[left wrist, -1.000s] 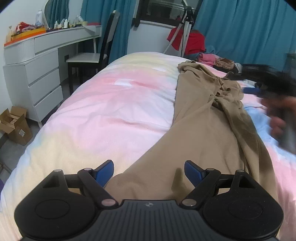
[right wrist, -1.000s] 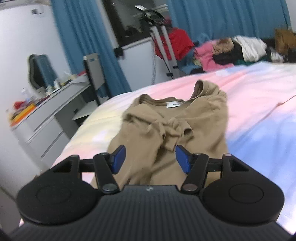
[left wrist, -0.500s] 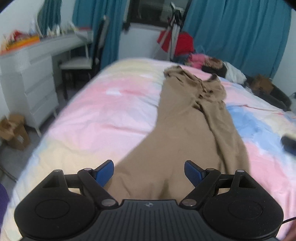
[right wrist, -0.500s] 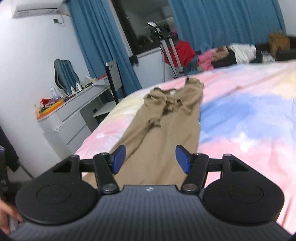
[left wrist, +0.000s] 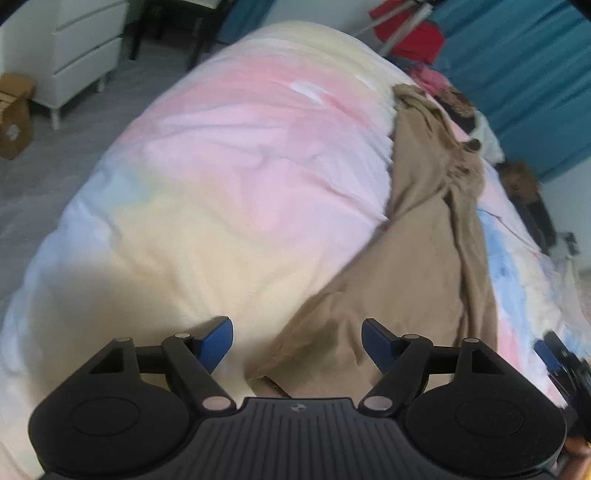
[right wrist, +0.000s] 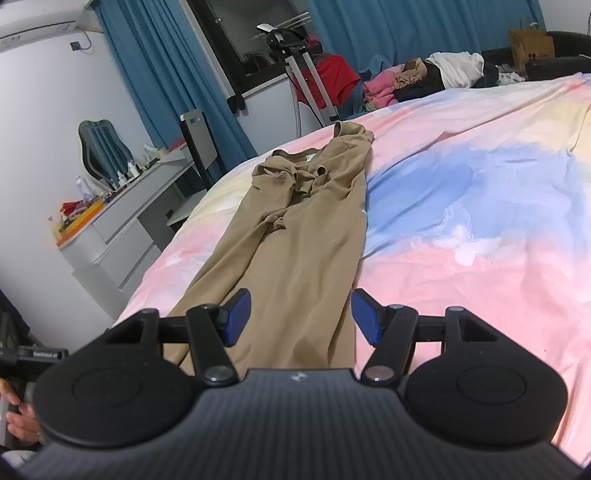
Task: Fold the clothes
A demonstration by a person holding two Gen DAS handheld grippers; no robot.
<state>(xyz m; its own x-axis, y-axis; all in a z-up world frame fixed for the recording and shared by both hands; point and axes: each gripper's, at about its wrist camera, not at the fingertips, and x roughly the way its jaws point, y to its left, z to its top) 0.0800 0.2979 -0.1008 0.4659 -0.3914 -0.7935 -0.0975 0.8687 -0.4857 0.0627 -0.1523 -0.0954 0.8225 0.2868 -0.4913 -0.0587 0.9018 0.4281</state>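
A long tan garment [left wrist: 424, 258] lies stretched lengthwise on the pastel bed cover [left wrist: 229, 177], its collar and bunched sleeves at the far end. My left gripper [left wrist: 297, 341] is open and empty, just above the garment's near hem corner. In the right wrist view the same tan garment [right wrist: 295, 240] runs away from me on the bed cover [right wrist: 480, 221]. My right gripper [right wrist: 301, 315] is open and empty, over the near end of the garment. The right gripper's tip shows blurred at the left view's right edge [left wrist: 557, 362].
A white dresser [right wrist: 122, 236] with clutter and a chair [right wrist: 199, 136] stand left of the bed. A cardboard box [left wrist: 14, 118] sits on the floor. A pile of clothes [right wrist: 424, 79] lies beyond the bed by blue curtains [right wrist: 406, 26].
Both grippers have pulled back from the collar end to the garment's near hem. The left view has tilted down and left. Both stay open.
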